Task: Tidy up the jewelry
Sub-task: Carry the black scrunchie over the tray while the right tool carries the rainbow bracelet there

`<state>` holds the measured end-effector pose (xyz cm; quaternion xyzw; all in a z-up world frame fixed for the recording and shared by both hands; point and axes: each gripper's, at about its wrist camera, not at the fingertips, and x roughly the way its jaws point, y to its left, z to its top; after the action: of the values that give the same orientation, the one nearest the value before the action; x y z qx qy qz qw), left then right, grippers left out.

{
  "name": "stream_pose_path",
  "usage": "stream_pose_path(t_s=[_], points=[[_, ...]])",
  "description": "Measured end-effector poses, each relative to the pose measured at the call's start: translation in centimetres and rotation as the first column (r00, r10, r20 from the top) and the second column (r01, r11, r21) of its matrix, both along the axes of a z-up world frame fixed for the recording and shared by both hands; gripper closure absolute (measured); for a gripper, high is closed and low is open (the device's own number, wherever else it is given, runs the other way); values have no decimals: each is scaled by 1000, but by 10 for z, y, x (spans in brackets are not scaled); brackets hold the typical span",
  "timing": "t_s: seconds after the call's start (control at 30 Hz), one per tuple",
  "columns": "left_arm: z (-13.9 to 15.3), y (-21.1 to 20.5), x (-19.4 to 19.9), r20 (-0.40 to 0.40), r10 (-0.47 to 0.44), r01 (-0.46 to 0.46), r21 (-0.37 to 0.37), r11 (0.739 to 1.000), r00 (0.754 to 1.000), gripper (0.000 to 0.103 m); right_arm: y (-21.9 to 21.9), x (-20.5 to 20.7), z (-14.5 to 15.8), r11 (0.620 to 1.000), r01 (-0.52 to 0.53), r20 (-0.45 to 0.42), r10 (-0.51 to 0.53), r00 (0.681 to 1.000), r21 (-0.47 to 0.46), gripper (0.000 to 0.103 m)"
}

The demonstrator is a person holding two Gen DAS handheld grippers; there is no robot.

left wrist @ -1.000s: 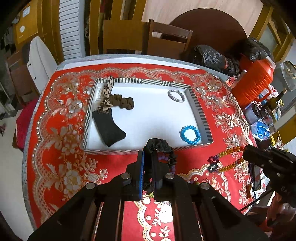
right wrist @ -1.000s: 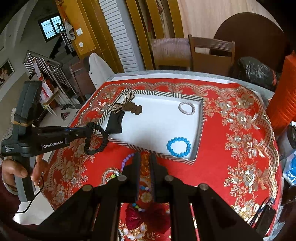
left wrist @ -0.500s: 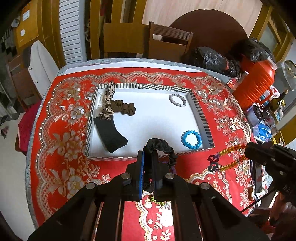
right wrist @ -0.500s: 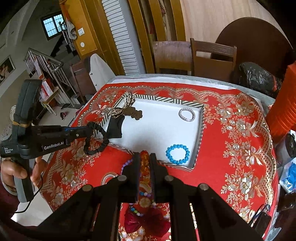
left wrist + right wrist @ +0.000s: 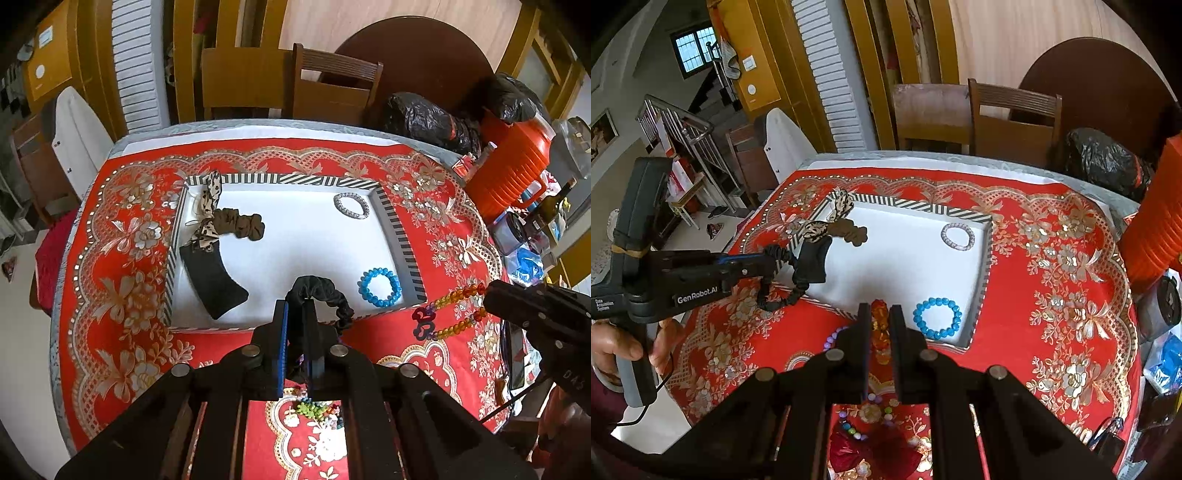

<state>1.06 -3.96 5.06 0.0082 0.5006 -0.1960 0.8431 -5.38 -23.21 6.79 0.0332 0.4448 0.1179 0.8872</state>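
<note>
Your left gripper (image 5: 295,306) is clamped on a black ruched fabric scrunchie (image 5: 325,293), which loops out of the closed jaws and hangs above the near edge of the white rectangular tray with the black-and-white striped rim (image 5: 400,236). In the right wrist view, the same gripper (image 5: 768,264) reaches in from the left with the scrunchie (image 5: 783,291) dangling beside the tray's near-left corner, and your hand (image 5: 617,343) grips the grey handle.

Your right gripper (image 5: 880,314) is closed on a strand of orange and multicoloured translucent beads (image 5: 880,325); the strand runs down between the jaws toward a dark red tassel (image 5: 875,454) that shows below the gripper. From the left wrist view the beads (image 5: 454,297) stretch out of that gripper (image 5: 493,293), ending in a dark purple knot ornament (image 5: 423,325) over the red floral tablecloth with gold lace pattern (image 5: 122,266).

Inside the tray lie a blue beaded bracelet (image 5: 379,288) in the near-right corner, a silver sparkly bracelet (image 5: 351,206) in the far-right corner, a brown scrunchie (image 5: 240,229), a leopard-print hair tie (image 5: 210,210) draped over the far-left rim, and a black fabric band (image 5: 216,284) along the left side
</note>
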Motion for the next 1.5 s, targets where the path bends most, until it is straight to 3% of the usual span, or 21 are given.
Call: stream_pose_path(t_s=[1.03,1.5], points=[[-17,-12,36,-51,5,-4,7,1000,999,103,-10,47,-20,1000,6,-52,-6,999,-11,93],[-37,-34,82,-82,-1,3,32,999,997,103,-10,99,-46,1000,4,-101,-3,995,8,93]])
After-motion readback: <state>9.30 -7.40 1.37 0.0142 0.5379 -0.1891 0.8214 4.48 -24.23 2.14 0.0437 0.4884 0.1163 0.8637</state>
